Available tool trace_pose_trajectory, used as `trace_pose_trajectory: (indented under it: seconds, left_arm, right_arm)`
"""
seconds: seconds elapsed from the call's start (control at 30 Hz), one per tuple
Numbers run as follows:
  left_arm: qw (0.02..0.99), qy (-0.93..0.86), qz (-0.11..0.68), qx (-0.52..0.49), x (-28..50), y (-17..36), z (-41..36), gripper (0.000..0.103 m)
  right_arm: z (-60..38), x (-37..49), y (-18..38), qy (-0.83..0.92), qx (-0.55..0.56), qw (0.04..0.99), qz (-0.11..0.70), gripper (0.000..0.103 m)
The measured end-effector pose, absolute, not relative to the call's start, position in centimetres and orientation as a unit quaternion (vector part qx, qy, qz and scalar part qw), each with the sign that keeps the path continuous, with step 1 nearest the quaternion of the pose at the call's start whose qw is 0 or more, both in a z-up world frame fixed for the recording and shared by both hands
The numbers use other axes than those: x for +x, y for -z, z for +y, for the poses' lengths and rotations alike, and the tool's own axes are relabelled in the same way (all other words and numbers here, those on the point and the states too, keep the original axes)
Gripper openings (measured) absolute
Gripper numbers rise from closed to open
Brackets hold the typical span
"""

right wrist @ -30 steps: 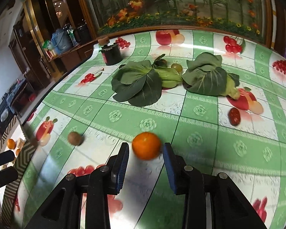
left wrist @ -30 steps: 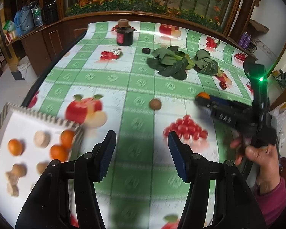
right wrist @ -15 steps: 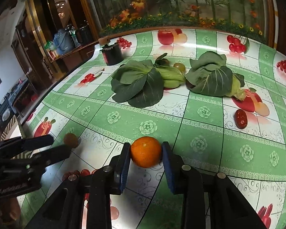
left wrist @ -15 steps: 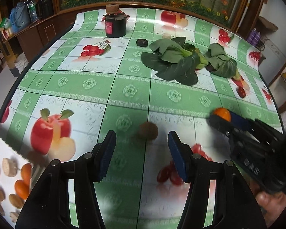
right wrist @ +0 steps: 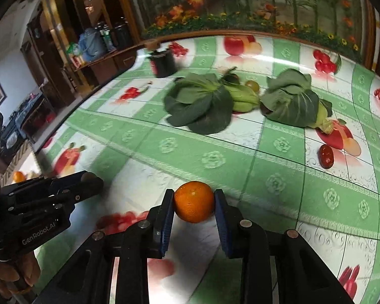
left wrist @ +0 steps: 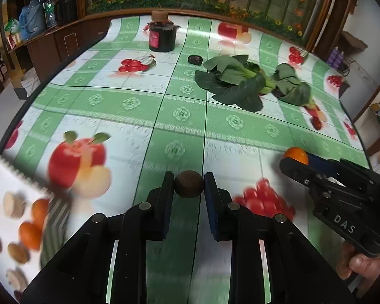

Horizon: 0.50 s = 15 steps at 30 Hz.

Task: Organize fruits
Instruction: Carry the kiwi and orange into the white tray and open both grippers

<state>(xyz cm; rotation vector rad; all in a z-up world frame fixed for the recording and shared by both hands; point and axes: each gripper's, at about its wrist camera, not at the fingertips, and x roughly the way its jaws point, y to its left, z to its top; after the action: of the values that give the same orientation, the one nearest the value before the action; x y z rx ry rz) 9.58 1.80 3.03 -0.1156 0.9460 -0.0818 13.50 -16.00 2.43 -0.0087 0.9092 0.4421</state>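
Blue rubber pads on my left tool (left wrist: pixel 189 192) are pressed against both sides of a small round brown fruit (left wrist: pixel 189 184), which sits right at the fingertips, low over the glossy green-and-white checked surface (left wrist: pixel 182 112) printed with apples and cherries. My right tool (right wrist: pixel 193 202) has a round orange mandarin (right wrist: pixel 193 201) between its blue pads; the jaws are closing, the left pad touches the peel and the right one looks to be touching or a hair off, I cannot tell which. From the left wrist view, the right tool shows at the right edge with the mandarin at its tip, a hand (left wrist: pixel 362 266) gripping its handle below.

At the near left corner of the surface lies a white tray with a striped rim (left wrist: pixel 55 217), blurred, holding several orange fruits (left wrist: pixel 29 231) and some pale brown pieces (left wrist: pixel 14 204). It is well apart from both tools.

Farther out, past the mandarin and to its right, a small dark red oval fruit (right wrist: pixel 326 156) lies on a printed apple. Beyond that, two heads of dark green leafy cabbage (right wrist: pixel 200 102) lie side by side in the middle of the surface, with a small green round fruit (right wrist: pixel 252 85) just behind them. A small dark object (left wrist: pixel 195 59) sits near the left cabbage. At the far edge stands a black jar with a red label and a cork lid (left wrist: pixel 162 34).
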Motion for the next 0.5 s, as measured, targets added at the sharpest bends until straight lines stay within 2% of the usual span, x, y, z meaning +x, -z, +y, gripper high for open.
trace_pose_trajectory:
  seconds: [0.17,0.4,0.5]
  left_arm:
    - [0.889,0.040,0.453,-0.060,5.3,-4.2,3.3,0.023]
    - [0.894,0.033,0.444,-0.055,-0.4,-5.7,5.9,0.023]
    - [0.899,0.021,0.435,-0.047,-2.5,-6.1,6.9,0.023]
  right_arm:
    - [-14.2,9.8,-4.3,-0.242,-0.016,0.873,0.422,0.030]
    - [-12.5,4.6,-5.5,-0.285,0.045,0.869,0.403,0.030]
    - [-10.3,2.7,-5.4,-0.302,0.030,0.863,0.405,0.030]
